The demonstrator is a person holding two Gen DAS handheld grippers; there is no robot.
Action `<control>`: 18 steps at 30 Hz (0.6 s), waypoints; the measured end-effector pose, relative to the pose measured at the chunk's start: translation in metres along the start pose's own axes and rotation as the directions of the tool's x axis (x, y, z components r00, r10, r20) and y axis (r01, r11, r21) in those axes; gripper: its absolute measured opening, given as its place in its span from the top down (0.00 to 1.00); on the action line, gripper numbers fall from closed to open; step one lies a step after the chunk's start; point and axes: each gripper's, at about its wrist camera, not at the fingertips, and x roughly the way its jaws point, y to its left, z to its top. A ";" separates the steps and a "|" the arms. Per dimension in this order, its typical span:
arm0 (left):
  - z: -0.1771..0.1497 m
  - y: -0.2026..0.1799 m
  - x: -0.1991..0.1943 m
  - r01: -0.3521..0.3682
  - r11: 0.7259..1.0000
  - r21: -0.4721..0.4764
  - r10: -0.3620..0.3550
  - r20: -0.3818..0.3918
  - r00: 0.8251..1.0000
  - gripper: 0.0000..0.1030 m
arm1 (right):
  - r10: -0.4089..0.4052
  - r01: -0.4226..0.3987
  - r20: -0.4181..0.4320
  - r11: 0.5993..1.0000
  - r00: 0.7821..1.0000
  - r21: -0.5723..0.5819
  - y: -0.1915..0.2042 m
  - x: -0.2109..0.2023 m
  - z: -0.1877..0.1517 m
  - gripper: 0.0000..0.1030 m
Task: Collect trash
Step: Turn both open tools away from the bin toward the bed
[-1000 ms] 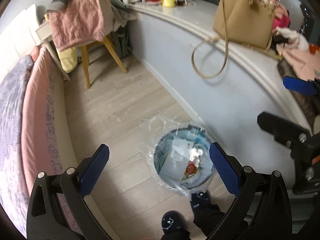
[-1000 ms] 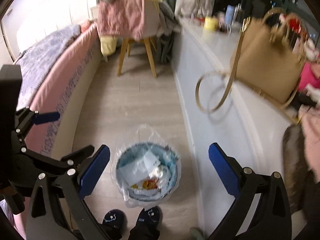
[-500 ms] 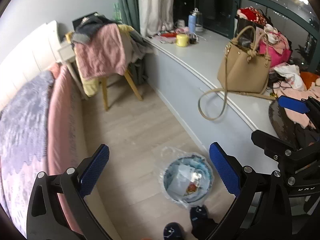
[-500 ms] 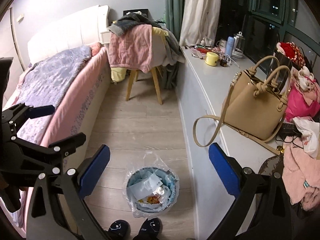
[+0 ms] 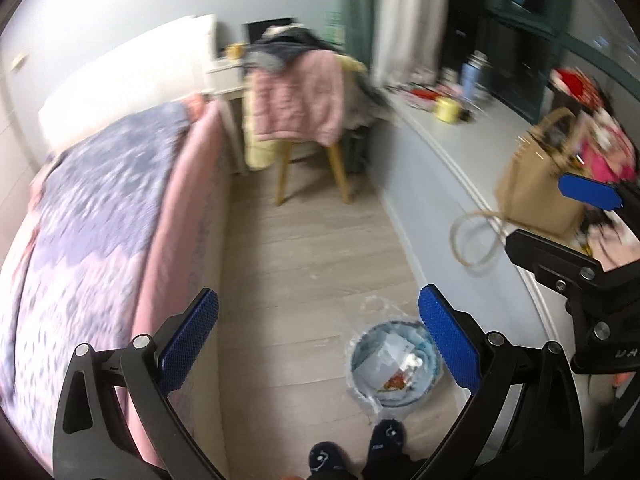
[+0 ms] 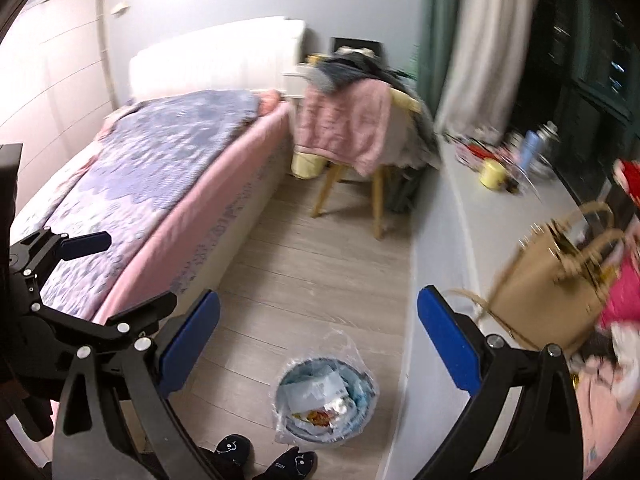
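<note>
A small round trash bin (image 5: 394, 364) lined with a clear plastic bag stands on the wood floor, holding paper and wrappers; it also shows in the right wrist view (image 6: 326, 402). My left gripper (image 5: 318, 342) is open and empty, held high above the floor left of the bin. My right gripper (image 6: 318, 344) is open and empty, also high above the bin. The right gripper's blue pad (image 5: 590, 191) shows at the right of the left wrist view, and the left gripper (image 6: 60, 280) shows at the left of the right wrist view.
A bed with a pink and purple cover (image 6: 160, 184) runs along the left. A wooden chair heaped with clothes (image 6: 352, 136) stands at the far end. A grey window ledge (image 6: 460, 216) on the right carries a tan handbag (image 6: 556, 292), a yellow cup (image 6: 493, 173) and clothes. Slippered feet (image 6: 260, 456) are below.
Both grippers have risen and tilted up, away from the bin. The bin now looks smaller and lower in both views; more of the bed and far wall shows. Both stay open.
</note>
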 end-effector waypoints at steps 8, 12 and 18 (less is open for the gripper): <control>-0.029 0.090 -0.045 -0.228 0.950 -0.214 0.233 -0.001 0.972 0.06 | 0.163 -0.157 0.023 0.974 0.986 -0.166 0.087 -0.011 0.026 0.07; -0.056 0.138 -0.077 -0.338 0.894 -0.293 0.347 -0.023 0.937 0.06 | 0.242 -0.232 0.014 0.944 0.970 -0.233 0.139 -0.013 0.028 0.07; -0.109 0.205 -0.132 -0.411 0.811 -0.417 0.419 -0.077 0.905 0.06 | 0.343 -0.338 -0.034 0.896 0.939 -0.287 0.226 -0.023 0.017 0.07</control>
